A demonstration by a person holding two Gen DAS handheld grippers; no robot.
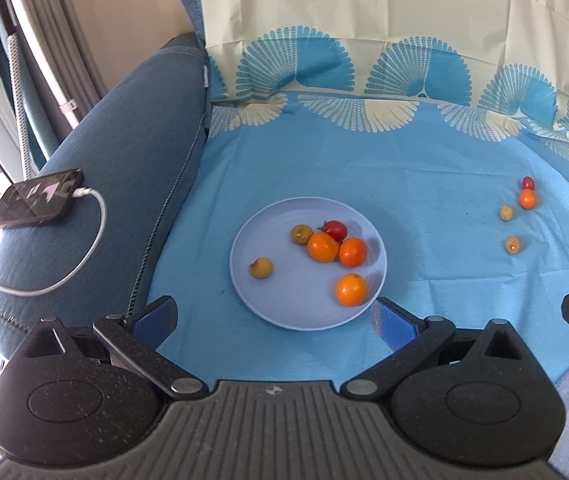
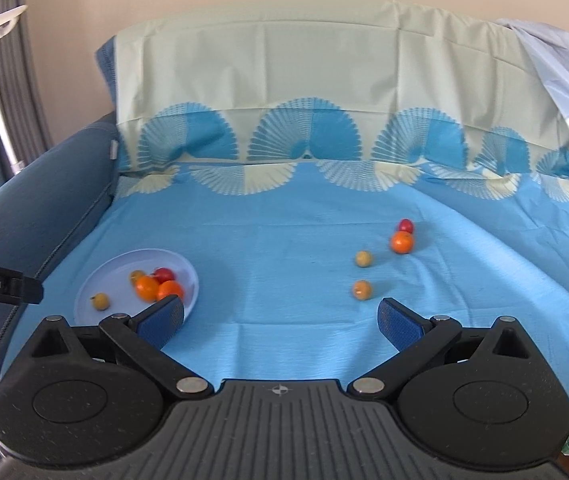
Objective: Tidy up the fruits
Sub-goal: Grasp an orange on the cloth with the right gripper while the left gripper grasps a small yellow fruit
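Note:
A pale blue plate (image 1: 252, 300) (image 2: 96, 280) lies on the blue cloth and holds three oranges (image 1: 322, 246), a red fruit (image 1: 336, 230) and two small yellow-brown fruits (image 1: 261, 268). To its right on the cloth lie a red fruit (image 2: 405, 225), an orange (image 2: 401, 242) and two small yellow fruits (image 2: 363, 258) (image 2: 361, 290). My left gripper (image 1: 274, 322) is open at the plate's near rim, holding nothing. My right gripper (image 2: 282, 320) is open and empty, just short of the nearest loose yellow fruit.
A dark blue sofa arm (image 1: 124, 160) borders the cloth on the left, with a phone (image 1: 36, 198) on a white charging cable (image 1: 84, 256). The cloth-draped backrest (image 2: 284, 80) rises behind. Curtains and a stand (image 1: 36, 40) are far left.

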